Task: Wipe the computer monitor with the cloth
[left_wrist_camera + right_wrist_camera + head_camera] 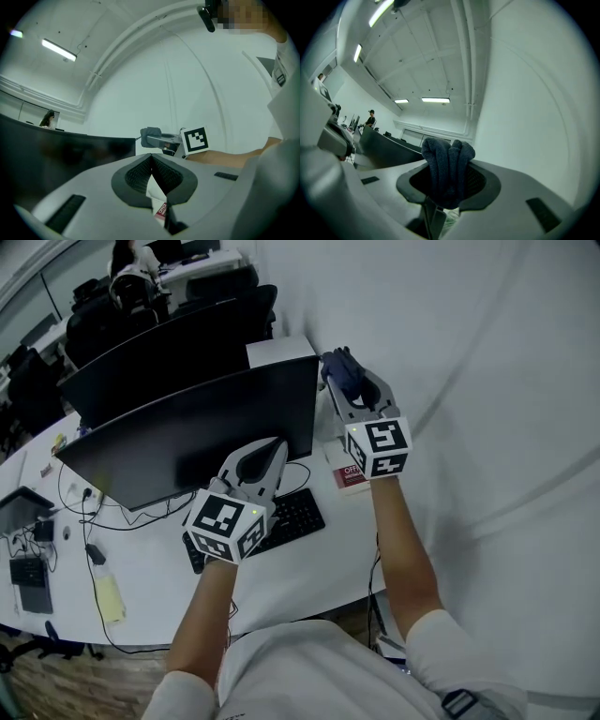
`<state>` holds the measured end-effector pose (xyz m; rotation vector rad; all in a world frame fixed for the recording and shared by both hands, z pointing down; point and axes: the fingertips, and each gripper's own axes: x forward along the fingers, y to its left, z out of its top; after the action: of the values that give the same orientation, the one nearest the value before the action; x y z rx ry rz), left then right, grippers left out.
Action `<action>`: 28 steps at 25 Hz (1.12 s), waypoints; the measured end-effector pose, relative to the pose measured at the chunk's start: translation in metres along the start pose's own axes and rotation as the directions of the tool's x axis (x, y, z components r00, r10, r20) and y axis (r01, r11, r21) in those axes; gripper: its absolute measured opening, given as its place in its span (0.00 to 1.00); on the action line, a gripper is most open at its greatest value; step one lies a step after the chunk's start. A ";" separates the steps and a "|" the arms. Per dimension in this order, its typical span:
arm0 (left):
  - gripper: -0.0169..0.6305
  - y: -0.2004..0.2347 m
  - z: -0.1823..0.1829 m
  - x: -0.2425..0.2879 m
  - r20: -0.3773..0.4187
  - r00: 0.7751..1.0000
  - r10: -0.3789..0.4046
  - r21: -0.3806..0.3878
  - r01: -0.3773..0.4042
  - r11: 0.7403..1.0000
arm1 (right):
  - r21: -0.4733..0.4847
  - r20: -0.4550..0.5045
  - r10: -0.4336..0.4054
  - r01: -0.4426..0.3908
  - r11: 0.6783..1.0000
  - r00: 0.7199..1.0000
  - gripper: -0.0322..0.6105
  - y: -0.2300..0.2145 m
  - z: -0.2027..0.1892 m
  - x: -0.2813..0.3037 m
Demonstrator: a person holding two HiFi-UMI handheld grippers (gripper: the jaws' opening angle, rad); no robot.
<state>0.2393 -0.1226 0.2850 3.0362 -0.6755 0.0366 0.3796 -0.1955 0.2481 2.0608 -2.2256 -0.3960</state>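
Your right hand-held gripper [345,381] is clenched on the dark blue cloth [336,365]. In the right gripper view the cloth [447,164] sits bunched between the jaws, and its folds stick out past the tips. In the head view the cloth is up at the far right corner of the near computer monitor [206,427], just off the screen's right edge. Whether it touches the bezel can't be told from here.

Your left hand-held gripper [270,454] is lower and nearer to you, in front of the screen's lower right part and above the black keyboard [292,514]. Its jaws are closed tip to tip with nothing gripped between them. In the left gripper view a red-and-white booklet [161,209] shows through the gap behind the tips.

The monitor's right edge runs down from the cloth towards the stand. To its right is a strip of white counter [309,568] with the booklet [349,476] on it. Beyond that strip the pale wall [487,381] rises close by, so room on that side is tight.

To the left the dark screen stretches wide and unobstructed, with a second monitor [159,352] standing just behind it. Cables [89,512] trail over the counter under the screen's left end, and a yellow object [109,596] lies near the counter's near edge.
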 end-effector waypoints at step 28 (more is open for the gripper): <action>0.04 -0.072 -0.062 -0.370 -0.003 0.979 0.206 -0.123 -0.204 0.971 | 0.424 0.001 0.160 -0.145 0.894 0.987 0.27 0.302 0.031 -0.302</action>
<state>-0.0660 0.1014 0.3338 2.8395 -0.9522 -0.0144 0.1069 0.1260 0.3260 2.0217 -2.6131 0.1530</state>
